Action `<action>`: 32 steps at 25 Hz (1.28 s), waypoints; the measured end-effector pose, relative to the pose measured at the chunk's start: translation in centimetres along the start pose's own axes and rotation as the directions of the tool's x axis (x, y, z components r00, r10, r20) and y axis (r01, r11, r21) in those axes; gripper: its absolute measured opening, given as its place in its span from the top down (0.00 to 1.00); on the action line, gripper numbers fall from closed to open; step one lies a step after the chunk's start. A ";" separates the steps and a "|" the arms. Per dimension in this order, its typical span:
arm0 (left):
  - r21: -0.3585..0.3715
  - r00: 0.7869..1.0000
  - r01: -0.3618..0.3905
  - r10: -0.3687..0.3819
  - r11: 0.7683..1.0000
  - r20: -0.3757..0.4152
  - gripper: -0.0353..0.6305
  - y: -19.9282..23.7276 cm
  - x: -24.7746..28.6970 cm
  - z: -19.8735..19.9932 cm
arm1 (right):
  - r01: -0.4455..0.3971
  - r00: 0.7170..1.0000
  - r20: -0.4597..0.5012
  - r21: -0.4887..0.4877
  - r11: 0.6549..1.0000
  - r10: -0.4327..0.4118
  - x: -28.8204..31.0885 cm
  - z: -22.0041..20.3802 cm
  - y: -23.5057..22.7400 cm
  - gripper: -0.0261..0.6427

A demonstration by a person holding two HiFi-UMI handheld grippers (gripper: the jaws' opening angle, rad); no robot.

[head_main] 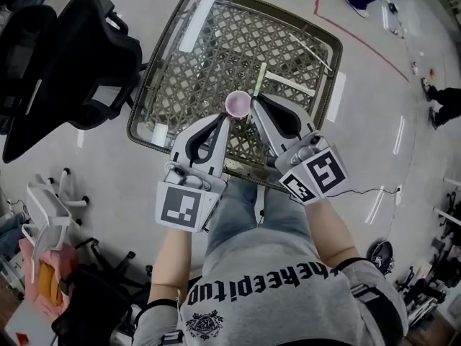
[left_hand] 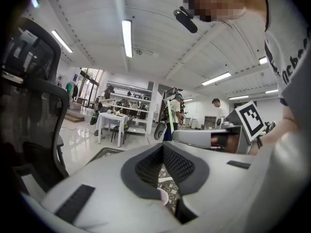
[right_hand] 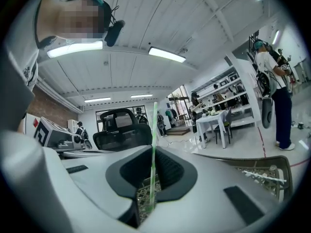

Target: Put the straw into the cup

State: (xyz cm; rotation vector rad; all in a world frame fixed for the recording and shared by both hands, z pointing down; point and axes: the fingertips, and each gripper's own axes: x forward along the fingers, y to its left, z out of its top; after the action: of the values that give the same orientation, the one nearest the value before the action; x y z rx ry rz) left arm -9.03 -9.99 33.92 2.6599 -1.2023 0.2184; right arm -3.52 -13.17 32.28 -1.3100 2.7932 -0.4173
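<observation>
A small pink cup (head_main: 238,103) is held over a wire mesh tabletop (head_main: 209,56), with my left gripper (head_main: 229,118) shut on its near side. From the left gripper view only the cup's rim (left_hand: 163,196) shows low between the closed jaws. My right gripper (head_main: 255,104) is shut on a pale green straw (head_main: 258,79), which points away from me just right of the cup. In the right gripper view the straw (right_hand: 154,154) stands upright out of the pinched jaws. Its lower end is hidden from all views.
Several loose white straws (head_main: 292,83) lie on the mesh, and a long white strip (head_main: 197,21) lies at its far left. A black office chair (head_main: 68,56) stands to the left. A red tape line (head_main: 360,38) crosses the floor at the upper right.
</observation>
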 end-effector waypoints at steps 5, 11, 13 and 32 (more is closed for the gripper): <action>-0.031 1.000 -0.004 0.004 1.000 -0.019 0.91 0.4 0.1 -1.6 | 0.026 1.000 0.001 0.004 1.000 -0.026 1.1 -1.4 -1.0 0.89; -0.055 0.999 -0.010 0.008 0.998 -0.044 0.91 0.4 0.3 -3.4 | 0.049 0.999 -0.009 0.011 0.999 -0.049 1.9 -3.3 -2.1 0.89; -0.060 0.998 -0.012 0.009 0.998 -0.055 0.91 0.6 0.4 -4.1 | 0.060 0.998 -0.010 0.014 0.998 -0.059 2.1 -4.0 -2.5 0.89; -0.091 0.997 -0.018 0.011 0.996 -0.082 0.91 1.0 1.4 -8.2 | 0.151 0.988 -0.020 0.020 0.988 -0.151 2.9 -9.1 -5.3 0.89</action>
State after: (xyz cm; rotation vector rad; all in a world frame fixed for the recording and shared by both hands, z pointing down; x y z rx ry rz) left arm -9.23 -9.58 42.27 2.5388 -1.1773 0.2652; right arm -2.69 -16.51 42.69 -1.5264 2.7052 -0.4650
